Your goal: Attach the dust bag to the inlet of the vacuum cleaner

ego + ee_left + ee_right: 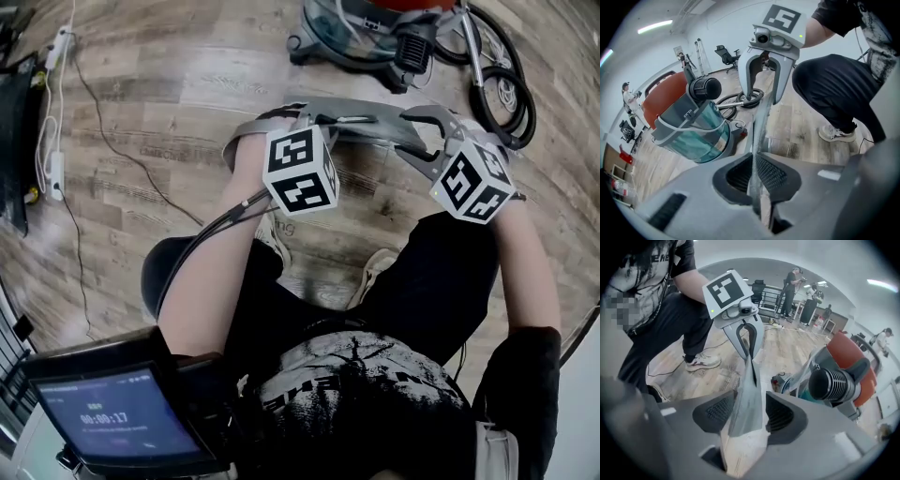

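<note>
Wood floor, vacuum cleaner on it at the far side. Left gripper pinched tight on the grey dust bag, which hangs clear of the vacuum. Right gripper jaws wide, bag end between them, unclamped.

A flat grey dust bag hangs spread out in the air as a thin, slightly curved sheet. Just beyond it, a grey vacuum cleaner with a clear teal canister, red top and coiled black hose sits on the wooden floor.
</note>
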